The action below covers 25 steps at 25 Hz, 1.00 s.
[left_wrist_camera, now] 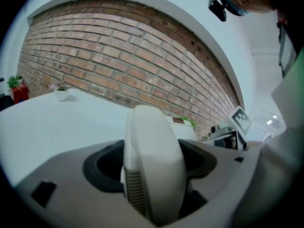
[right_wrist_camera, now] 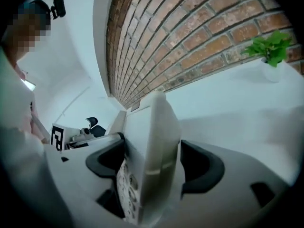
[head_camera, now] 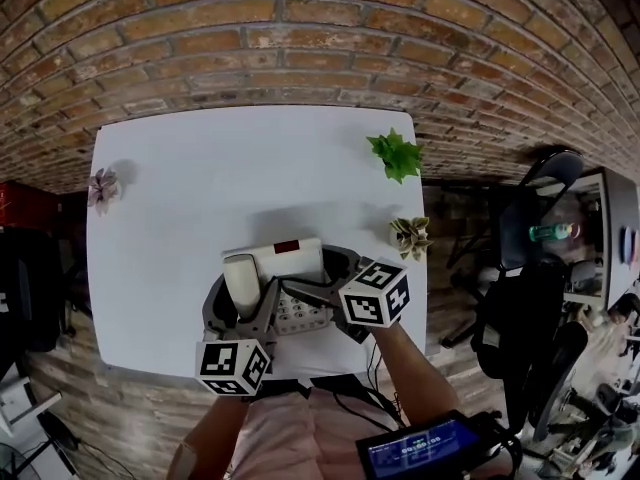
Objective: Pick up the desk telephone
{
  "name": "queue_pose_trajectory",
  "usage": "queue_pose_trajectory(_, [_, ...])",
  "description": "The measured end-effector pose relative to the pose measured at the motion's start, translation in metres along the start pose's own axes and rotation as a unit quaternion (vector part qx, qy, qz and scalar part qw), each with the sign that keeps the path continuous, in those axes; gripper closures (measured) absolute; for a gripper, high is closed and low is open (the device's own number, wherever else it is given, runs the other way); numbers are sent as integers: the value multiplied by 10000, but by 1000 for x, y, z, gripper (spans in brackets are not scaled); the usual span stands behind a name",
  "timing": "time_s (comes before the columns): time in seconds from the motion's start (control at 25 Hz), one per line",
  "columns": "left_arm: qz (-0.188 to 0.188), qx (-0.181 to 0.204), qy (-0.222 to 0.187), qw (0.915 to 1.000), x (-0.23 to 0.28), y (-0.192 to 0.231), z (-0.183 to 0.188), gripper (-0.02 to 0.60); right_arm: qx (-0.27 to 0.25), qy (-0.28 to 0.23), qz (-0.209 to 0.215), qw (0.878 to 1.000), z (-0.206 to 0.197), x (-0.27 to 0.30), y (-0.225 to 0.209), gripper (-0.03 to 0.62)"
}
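1. The white table (head_camera: 200,168) lies bare from the cream desk telephone (head_camera: 300,263) back to the red brick wall (head_camera: 300,28).
2. A green leafy potted plant (head_camera: 397,154) and a pale potted succulent (head_camera: 410,236) stand along the right edge.
3. A small pinkish plant (head_camera: 103,188) sits at the left edge.

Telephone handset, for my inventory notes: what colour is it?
Cream-white; the handset shows best in the left gripper view.

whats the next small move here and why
Probably close the right gripper on the telephone base before lifting: the base's edge stands between its jaws, but one pad seems to show a sliver of gap, while the left gripper clamps the handset.
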<state>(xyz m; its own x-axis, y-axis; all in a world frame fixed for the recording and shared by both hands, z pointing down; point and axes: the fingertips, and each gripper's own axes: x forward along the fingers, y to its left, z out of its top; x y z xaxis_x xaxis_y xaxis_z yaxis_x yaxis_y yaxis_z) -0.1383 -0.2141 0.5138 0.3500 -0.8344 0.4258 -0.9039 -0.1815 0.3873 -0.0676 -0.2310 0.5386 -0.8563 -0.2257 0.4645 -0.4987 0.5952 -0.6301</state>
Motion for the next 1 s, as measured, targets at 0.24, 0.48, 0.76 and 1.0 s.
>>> queue_pose_trajectory(0.24, [-57, 91, -140, 9998, -6, 0, 0, 236, -237, -83, 254, 9994, -1, 1, 8, 237])
queue_pose_trajectory(0.48, [-701, 388, -58, 9968, -11, -5, 5, 130, -543, -377, 353, 9972, -2, -6, 11, 241])
queue_pose_trajectory(0.76, [-1941, -339, 553, 9788, -25, -8, -21, 104, -915, -436, 588, 9931, -3, -8, 20, 244])
queue_pose_trajectory(1.0, [-2312, -480, 590, 9699, -26, -13, -29, 103, -1109, -471, 733, 9900, -4, -11, 26, 246])
